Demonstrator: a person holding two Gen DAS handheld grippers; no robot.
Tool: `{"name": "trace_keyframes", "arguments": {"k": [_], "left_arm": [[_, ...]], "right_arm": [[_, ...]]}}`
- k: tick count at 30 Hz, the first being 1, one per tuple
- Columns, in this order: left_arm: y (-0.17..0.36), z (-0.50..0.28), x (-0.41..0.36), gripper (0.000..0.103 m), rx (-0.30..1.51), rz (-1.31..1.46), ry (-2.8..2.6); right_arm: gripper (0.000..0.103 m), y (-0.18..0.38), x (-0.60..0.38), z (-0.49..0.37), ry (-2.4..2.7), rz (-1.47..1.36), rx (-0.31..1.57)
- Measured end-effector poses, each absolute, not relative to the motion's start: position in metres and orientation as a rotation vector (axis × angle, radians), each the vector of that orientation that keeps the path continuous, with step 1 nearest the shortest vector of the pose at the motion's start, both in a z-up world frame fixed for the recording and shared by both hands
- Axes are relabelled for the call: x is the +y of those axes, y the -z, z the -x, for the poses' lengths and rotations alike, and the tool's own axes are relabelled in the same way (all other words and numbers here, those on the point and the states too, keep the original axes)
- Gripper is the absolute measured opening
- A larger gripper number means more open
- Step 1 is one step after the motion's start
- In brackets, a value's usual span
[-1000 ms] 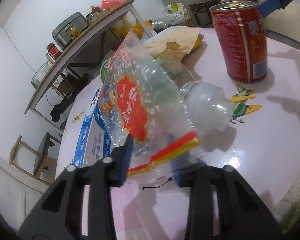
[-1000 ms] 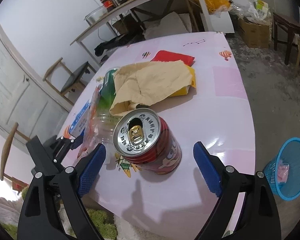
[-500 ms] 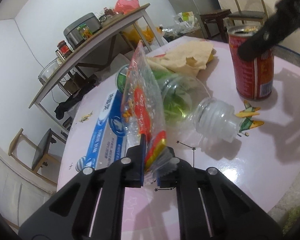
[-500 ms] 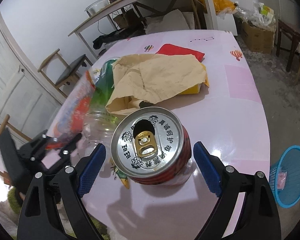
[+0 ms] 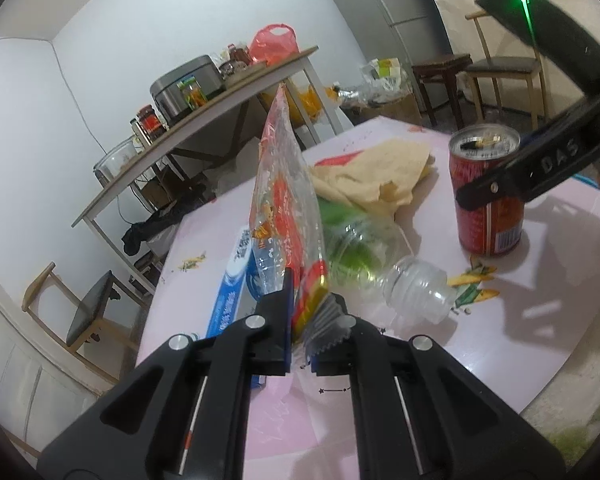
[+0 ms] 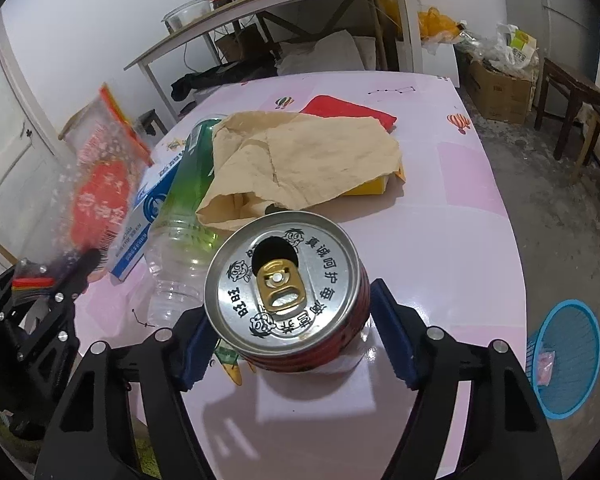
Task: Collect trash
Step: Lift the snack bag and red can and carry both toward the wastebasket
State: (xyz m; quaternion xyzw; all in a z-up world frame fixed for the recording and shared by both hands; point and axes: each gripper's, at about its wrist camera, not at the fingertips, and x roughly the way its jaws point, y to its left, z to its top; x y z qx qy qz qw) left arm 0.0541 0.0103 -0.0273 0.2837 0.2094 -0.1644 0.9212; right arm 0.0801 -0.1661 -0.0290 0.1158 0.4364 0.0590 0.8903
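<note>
Pink desk is mostly uncleared: we have pinched the clear red-printed snack bag in our left gripper, standing on edge, long axis upward. Our right gripper jaws have been closing around the upright red can; contact unclear. Blue basket waits.

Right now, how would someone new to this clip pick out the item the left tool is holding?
On the pink table, look left of the crumpled brown paper and the clear bottle lying on its side. The snack bag stands on edge, pinched in the left tool. It alone is see-through plastic with a red printed panel and red-yellow striped seal.
</note>
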Motion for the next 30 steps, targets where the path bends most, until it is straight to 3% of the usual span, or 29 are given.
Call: {"name": "trace_keyframes", "arguments": {"k": [16, 30], "left_arm": [[-0.015, -0.039, 0.007, 0.005, 0.329, -0.516, 0.315], [-0.063, -0.033, -0.021, 0.005, 0.237, -0.423, 0.479]], "right_arm": [[0.069, 0.012, -0.178, -0.07, -0.111, -0.266, 0.878], [0.069, -0.049, -0.229, -0.042, 0.008, -0.355, 0.713]]}}
